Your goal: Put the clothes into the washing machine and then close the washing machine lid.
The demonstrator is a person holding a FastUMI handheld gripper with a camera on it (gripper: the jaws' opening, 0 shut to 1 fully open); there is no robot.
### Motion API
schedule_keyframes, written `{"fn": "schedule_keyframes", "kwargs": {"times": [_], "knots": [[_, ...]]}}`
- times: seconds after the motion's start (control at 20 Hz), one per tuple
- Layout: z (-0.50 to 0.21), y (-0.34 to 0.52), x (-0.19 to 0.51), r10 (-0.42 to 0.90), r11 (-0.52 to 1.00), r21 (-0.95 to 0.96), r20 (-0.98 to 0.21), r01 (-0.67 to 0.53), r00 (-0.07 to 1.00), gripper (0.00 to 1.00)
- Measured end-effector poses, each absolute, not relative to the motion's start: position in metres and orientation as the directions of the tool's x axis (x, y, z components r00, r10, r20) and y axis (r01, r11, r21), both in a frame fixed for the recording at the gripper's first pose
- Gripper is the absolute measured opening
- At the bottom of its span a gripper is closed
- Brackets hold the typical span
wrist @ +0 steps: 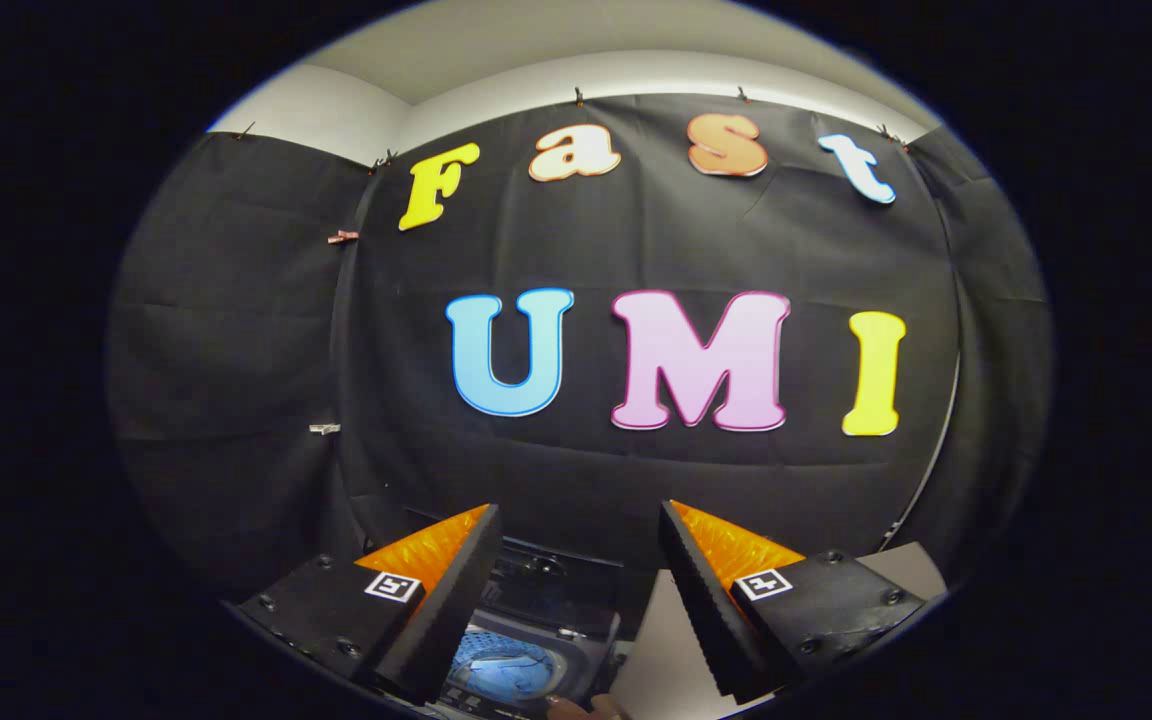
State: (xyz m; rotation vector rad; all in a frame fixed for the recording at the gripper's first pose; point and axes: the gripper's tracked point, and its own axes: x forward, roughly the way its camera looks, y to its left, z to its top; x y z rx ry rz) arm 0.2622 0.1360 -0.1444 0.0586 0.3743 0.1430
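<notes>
My gripper (pixel 578 530) is held high and stands open, with nothing between its two black, orange-backed fingers (pixel 451 590). Far below, seen through the gap between the fingers, is the small washing machine (pixel 546 625) with its top open. Blue cloth (pixel 501 665) lies inside its drum. The raised lid cannot be made out clearly. A fingertip of a person's hand (pixel 576 708) shows at the machine's near edge.
A pale table surface (pixel 661 650) lies beside the machine to its right, running under the right finger. The black cloth wall (pixel 636 480) stands close behind the machine.
</notes>
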Motion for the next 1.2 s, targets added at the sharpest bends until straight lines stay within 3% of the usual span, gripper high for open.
{"fn": "schedule_keyframes", "kwargs": {"times": [0.2,0.6,1.2], "knots": [[-0.237,0.171,0.324,0.139,0.989,0.121,-0.525,-0.088,0.839,0.98],[-0.358,0.191,0.39,0.09,0.993,0.119,-0.669,-0.014,0.738,0.99],[-0.387,0.192,0.382,0.068,0.988,0.145,-0.728,0.057,0.682,1.0]]}}
